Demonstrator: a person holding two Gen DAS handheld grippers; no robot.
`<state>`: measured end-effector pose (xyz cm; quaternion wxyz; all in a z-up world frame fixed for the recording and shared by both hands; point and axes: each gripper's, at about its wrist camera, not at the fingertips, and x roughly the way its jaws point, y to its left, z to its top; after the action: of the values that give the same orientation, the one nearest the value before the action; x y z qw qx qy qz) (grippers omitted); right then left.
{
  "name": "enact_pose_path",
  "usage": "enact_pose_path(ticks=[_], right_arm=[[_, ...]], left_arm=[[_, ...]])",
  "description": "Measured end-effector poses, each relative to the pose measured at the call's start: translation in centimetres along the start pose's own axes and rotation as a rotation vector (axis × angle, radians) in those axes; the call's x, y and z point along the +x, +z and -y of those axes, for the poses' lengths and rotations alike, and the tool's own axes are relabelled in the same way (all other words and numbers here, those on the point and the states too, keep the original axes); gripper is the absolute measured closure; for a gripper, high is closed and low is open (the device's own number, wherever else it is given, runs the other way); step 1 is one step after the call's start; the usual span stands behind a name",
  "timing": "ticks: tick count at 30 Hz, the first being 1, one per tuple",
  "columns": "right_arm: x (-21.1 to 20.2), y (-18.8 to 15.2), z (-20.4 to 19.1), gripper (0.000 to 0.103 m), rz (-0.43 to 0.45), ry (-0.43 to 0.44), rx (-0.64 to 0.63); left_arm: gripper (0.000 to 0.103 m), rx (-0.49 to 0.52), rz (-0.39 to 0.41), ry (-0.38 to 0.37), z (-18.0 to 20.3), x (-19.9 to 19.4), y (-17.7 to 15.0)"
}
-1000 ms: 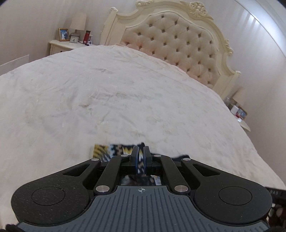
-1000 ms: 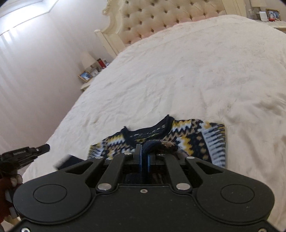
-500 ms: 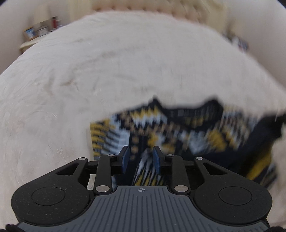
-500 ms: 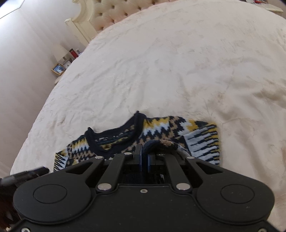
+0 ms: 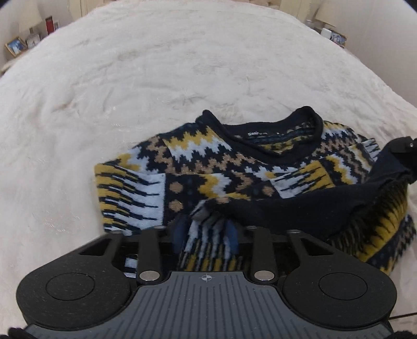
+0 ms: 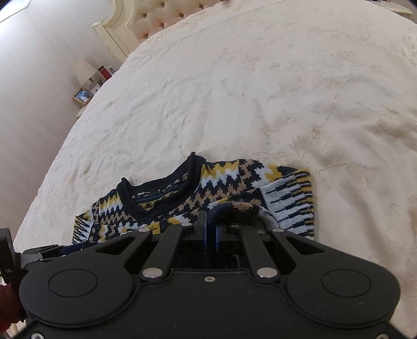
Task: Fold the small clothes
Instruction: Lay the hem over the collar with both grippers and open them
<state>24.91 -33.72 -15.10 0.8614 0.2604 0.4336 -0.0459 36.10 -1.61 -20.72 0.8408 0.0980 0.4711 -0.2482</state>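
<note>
Two lamps [image 5: 31, 15] [image 6: 84, 70] flank the bed [image 6: 260, 91], sweater [image 5: 234, 167] central.

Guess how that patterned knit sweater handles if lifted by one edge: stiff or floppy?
Probably floppy: the sweater already drapes and sags where the right hand-held gripper pinches a dark fold. Likely bulky rather than slippery, since the knit looks thick and holds soft creases. It would probably drag on the textured bedspread rather than slide cleanly.
</note>
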Motion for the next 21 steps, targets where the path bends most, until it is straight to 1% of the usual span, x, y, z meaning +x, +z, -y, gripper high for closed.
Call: enact_pose_path(ticks=[1,2,5,7,9,11,14,16,18,20,21], right_arm=[[-0.1,-0.1,0.0,0.091,0.001,0.000,0.002],[-0.2,-0.2,0.0,0.091,0.004,0.000,0.003],[-1.1,-0.5,-0.1,0.091,0.010,0.004,0.013],[-2.1,-0.5,-0.3,0.091,0.017,0.014,0.022],[-2.6,-0.3,-0.6,0.091,0.025,0.033,0.031],[-2.1,0.4,-0.8,0.091,0.026,0.039,0.027],[0.2,1.8,-1.1,0.090,0.012,0.031,0.030],[2.6,2.6,-1.2,0.088,-0.016,0.010,0.042],[5.0,3.1,-1.0,0.083,-0.045,-0.020,0.082],[6.4,3.4,-0.7,0.082,-0.057,-0.046,0.112],[7.0,3.5,-0.5,0.082,-0.061,-0.053,0.127]], left_arm=[[0.099,-0.018,-0.006,-0.013,0.0,0.1,-0.1],[0.099,-0.042,-0.002,-0.023,-0.1,-0.1,-0.3],[0.100,-0.091,0.087,0.022,0.2,-2.3,-1.2],[0.100,-0.167,0.165,0.024,0.1,-5.1,-1.6],[0.100,-0.216,0.215,0.025,-0.3,-7.2,-1.5],[0.100,-0.232,0.248,0.039,-1.0,-8.3,-0.9],[0.100,-0.271,0.241,0.053,-2.7,-7.4,0.7],[0.100,-0.268,0.201,0.073,-3.5,-5.5,1.8],[0.100,-0.265,0.148,0.095,-4.1,-3.4,2.4],[0.099,-0.266,0.100,0.109,-4.5,-1.6,2.8],[0.097,-0.275,0.082,0.114,-4.6,-1.0,2.8]])
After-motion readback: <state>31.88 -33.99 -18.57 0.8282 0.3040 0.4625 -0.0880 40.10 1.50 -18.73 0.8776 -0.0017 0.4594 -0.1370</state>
